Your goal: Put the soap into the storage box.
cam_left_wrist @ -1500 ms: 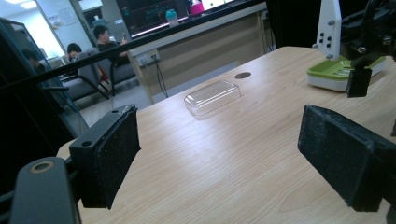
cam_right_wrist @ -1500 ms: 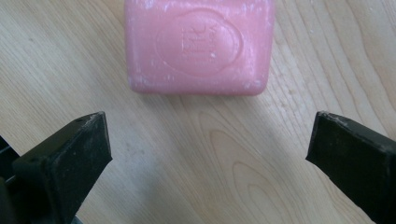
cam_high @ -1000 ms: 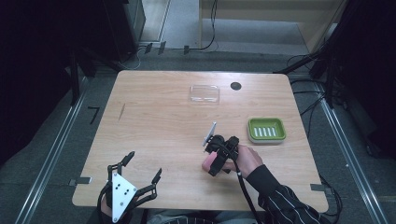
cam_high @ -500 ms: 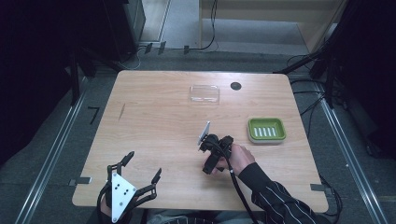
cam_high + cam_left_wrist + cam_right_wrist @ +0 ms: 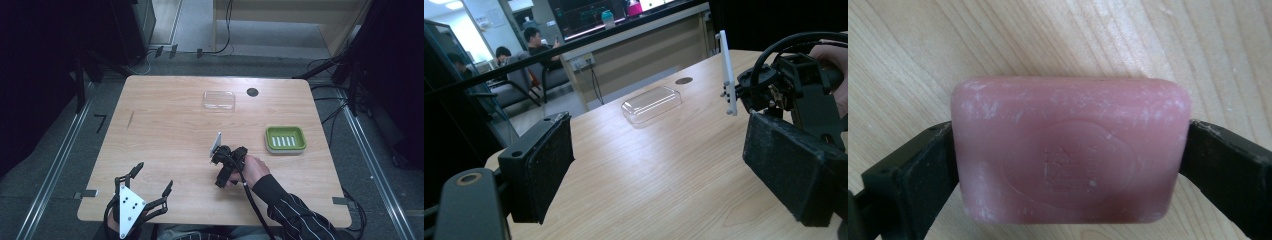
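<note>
Two grippers are seen over a pale wooden table [image 5: 170, 130] whose grain runs lengthwise, set on a grey carpeted floor [image 5: 60, 165] with metal rails along both sides. At the near left edge the left gripper [image 5: 152, 178] is held low, its grey three-cornered plate facing up; its jaws are spread wide, with bare tabletop between the two black pads [image 5: 546, 165] in the left gripper view. A short dark mark [image 5: 130, 119] is noted on the wood toward the left side. Beyond the table, dark equipment and trailing cables are seen at the far side — and, in the left gripper view, a wooden counter [image 5: 649, 45] with seated people [image 5: 531, 40] behind it in a lit room.

Toward the far middle, a clear plastic lid [image 5: 219, 100] is laid flat on the table, with a small black grommet hole [image 5: 252, 92] just beside it. Nearer the middle, the right gripper [image 5: 1070, 165] is held in a person's hand [image 5: 255, 167], a striped sleeve [image 5: 295, 212] reaching in from the bottom edge. Its jaws are clamped on the two short ends of a pink soap bar [image 5: 1070, 150], which is gripped close over the wood — whether it touches the surface cannot be told. A stamped emblem is visible on the bar's face. At the right, well apart from the hand, a green soap dish [image 5: 285, 138] with a slotted floor is set on the table.
</note>
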{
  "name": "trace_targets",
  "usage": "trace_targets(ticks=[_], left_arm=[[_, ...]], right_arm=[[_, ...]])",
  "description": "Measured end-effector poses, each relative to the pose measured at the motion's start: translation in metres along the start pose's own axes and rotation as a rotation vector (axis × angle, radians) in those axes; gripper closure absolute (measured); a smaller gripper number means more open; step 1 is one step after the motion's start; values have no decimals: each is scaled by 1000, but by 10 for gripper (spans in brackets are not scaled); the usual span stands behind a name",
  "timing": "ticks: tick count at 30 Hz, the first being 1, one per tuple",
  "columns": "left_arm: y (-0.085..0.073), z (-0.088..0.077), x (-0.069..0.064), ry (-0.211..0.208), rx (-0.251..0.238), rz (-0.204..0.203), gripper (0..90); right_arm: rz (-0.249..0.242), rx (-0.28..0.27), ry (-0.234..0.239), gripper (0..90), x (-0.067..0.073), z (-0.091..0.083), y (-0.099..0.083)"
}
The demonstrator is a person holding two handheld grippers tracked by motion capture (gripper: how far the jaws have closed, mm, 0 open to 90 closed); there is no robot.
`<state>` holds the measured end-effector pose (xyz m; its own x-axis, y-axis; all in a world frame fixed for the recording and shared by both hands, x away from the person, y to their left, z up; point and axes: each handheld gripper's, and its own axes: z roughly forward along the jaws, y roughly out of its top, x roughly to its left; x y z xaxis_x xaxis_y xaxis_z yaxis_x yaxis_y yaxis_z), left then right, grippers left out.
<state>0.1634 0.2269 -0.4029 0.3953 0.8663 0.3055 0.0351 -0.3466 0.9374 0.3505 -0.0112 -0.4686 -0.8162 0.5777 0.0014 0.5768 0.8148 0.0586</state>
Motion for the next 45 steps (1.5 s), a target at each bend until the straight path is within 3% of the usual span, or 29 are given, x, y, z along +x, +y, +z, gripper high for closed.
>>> trace_targets(ticks=[14,30,45], left_arm=[[0,0,0,-1,0,2,131],[0,0,0,-1,-2,0,131],[0,0,0,0,-2,0,131]], right_arm=[[-31,6,-6,129,2,1,2],[-46,34,-19,139,2,-1,3],[-21,26,-27,139,-7,-12,-6]])
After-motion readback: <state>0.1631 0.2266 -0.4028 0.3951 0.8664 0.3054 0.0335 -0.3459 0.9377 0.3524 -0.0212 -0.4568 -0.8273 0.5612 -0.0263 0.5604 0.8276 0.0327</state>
